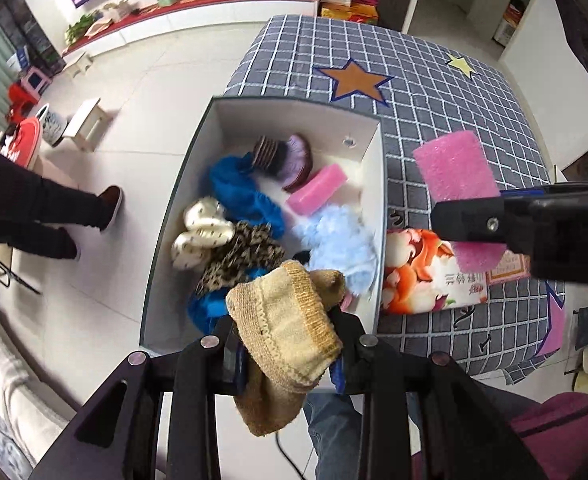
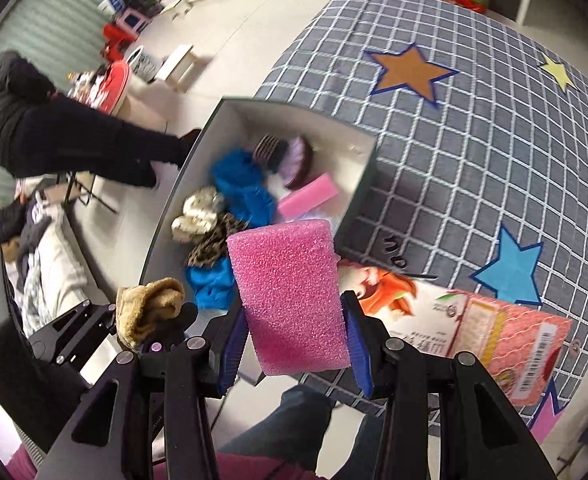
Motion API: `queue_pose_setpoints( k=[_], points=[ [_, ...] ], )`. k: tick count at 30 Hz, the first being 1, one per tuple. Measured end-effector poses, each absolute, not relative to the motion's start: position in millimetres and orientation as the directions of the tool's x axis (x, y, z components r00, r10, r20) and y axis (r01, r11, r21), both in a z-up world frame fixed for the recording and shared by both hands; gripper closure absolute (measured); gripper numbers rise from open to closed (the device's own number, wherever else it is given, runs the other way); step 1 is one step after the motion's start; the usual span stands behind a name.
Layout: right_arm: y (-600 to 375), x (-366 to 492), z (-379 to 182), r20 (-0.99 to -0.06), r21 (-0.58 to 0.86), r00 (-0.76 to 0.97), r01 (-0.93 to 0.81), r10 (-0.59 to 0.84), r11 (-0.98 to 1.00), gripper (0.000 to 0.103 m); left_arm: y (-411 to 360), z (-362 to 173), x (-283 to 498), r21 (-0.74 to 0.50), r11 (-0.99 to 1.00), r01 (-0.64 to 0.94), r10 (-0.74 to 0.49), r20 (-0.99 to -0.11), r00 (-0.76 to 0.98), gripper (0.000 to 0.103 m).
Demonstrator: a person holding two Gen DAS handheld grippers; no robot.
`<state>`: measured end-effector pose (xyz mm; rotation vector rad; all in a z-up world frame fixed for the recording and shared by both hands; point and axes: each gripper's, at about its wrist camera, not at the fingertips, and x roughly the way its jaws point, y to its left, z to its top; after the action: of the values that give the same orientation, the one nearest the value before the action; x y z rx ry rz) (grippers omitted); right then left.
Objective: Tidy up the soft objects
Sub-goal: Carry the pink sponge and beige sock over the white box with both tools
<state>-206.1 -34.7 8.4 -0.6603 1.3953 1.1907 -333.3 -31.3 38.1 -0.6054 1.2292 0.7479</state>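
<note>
ideally, with the left hand-held gripper [image 1: 289, 354] clamped on the tan knit sock [image 1: 289, 344] above the white box [image 1: 378, 216] and the right hand-held gripper [image 2: 294, 334] clamped on the pink foam block [image 2: 289, 296] by its rim, each should be lowered well inside before being released.

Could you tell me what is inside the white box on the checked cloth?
The white box holds a pink sponge, blue fluffy fabric, pale blue fluff, leopard-print fabric, spotted cream pieces. The tan sock hides the near end.
</note>
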Motion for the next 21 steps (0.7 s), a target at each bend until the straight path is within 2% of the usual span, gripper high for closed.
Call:
queue_pose_setpoints(
  k=[21],
  points=[
    [-16, -235, 15, -0.958, 0.240, -0.180, -0.929, 0.221, 0.281, 0.057, -17, 41, -348, -0.029, 0.613, -0.790, 0.173, -0.970, 0.170, 0.069]
  ],
)
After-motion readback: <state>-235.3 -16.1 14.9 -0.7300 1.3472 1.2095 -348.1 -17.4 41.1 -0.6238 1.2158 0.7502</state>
